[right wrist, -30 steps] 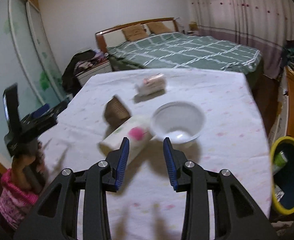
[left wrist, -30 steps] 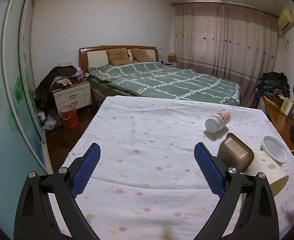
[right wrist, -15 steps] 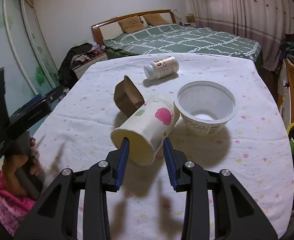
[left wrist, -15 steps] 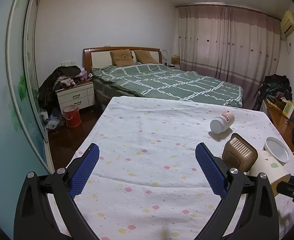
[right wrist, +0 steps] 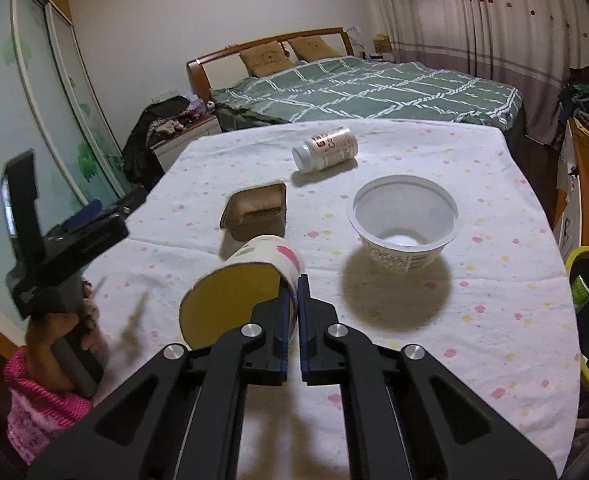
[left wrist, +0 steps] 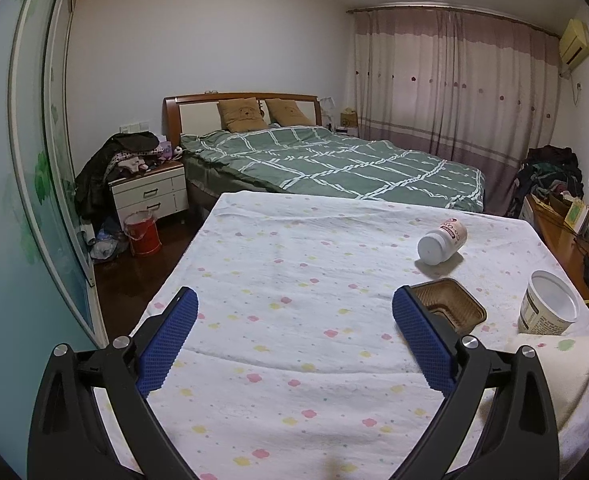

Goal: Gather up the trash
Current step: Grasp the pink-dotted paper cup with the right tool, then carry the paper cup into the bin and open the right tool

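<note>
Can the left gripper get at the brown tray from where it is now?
Probably yes: the left gripper has its jaws wide open, and the brown tray lies just past its right finger with only bare tablecloth between.

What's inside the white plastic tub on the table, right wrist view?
The white plastic tub stands upright and open. Its white floor shows bare, with no contents visible. The near inner wall, hidden by the rim, cannot be checked. The paper cup pinched by the right gripper lies apart, left of it.

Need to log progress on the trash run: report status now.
Right hand-held gripper shut on paper cup rim. Left hand-held gripper open, empty. Brown tray, white tub, bottle still on table. Path clear.
</note>
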A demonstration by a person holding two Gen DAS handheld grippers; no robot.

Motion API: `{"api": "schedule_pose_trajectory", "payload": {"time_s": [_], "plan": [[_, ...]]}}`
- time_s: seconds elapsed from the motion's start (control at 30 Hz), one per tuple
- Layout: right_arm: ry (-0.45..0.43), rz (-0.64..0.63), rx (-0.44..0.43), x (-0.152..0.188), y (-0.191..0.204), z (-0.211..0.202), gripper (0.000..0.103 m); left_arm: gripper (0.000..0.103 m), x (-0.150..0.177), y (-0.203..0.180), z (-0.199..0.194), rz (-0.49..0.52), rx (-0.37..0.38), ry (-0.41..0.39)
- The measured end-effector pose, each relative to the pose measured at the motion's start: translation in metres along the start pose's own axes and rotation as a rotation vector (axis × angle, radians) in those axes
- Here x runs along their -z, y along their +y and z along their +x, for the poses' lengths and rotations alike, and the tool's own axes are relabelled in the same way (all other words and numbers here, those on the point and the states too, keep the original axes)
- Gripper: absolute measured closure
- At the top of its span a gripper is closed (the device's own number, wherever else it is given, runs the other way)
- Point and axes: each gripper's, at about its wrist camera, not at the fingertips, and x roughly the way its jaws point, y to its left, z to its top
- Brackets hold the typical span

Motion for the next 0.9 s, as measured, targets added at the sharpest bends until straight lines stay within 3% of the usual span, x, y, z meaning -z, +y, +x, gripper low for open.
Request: {"api": "schedule_pose_trajectory", "payload": {"time_s": [0.27, 0.43, 0.73, 0.9], "plan": [[-0.059, 0.053, -0.053, -0.005, -0.018, -0.039, 0.099, 0.006, 0.000, -0.001, 0.000, 0.003, -0.001, -0.001], [-0.124, 0.112, -0.031, -0.010, -0.045, -0.070, 0.099, 0.006, 0.000, -0.002, 0.000, 0.012, -0.003, 0.001], [-0.254, 0.255, 0.163, -0.010, -0.123, -0.124, 0.099, 0.006, 0.001, -0.003, 0.001, 0.017, -0.011, 0.004], [-0.259, 0.344, 0.311, 0.001, -0.177, -0.139, 0.099, 0.006, 0.001, -0.004, 0.001, 0.023, -0.016, 0.007]]}}
